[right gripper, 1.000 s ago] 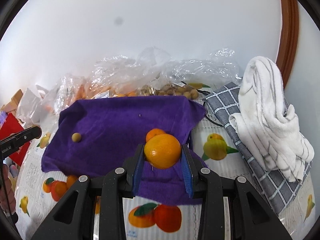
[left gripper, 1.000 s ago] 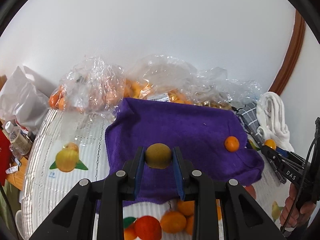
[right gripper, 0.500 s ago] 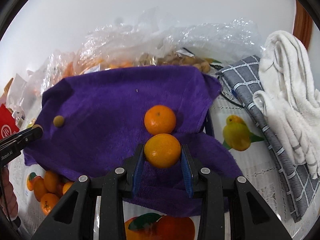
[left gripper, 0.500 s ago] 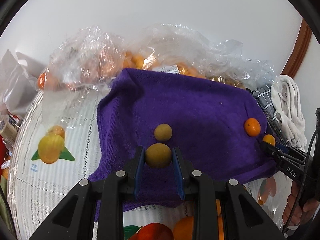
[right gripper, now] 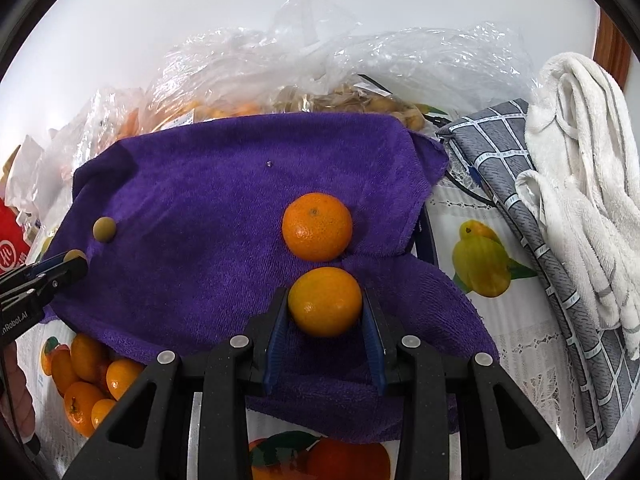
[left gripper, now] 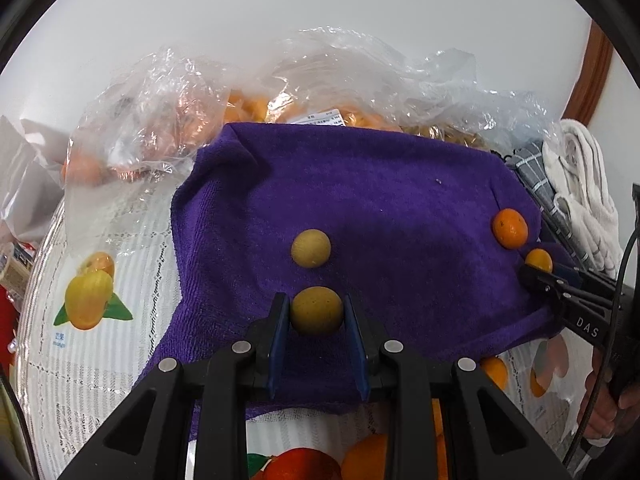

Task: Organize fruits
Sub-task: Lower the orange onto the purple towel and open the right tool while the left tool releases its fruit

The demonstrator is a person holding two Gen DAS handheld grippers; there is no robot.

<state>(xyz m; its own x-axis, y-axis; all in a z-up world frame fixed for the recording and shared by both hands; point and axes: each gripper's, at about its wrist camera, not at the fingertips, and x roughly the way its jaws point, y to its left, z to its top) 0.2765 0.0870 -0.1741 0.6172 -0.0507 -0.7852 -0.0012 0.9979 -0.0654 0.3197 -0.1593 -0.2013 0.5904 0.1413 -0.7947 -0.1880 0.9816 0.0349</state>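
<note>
Grippers both held fruit: left gripper clasped a small, firm yellow-green round fruit across its middle; right gripper pinched a soft-skinned round orange mandarin, likely bruisable.

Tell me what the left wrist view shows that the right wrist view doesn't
Only the left wrist view shows the left tool from behind, shut on a brownish-yellow fruit, with a twin fruit just ahead. Only the right wrist view shows the right tool shut on an orange, plus loose oranges beside the cloth's near left edge. Both share the purple cloth, the plastic bags and the white towel.
</note>
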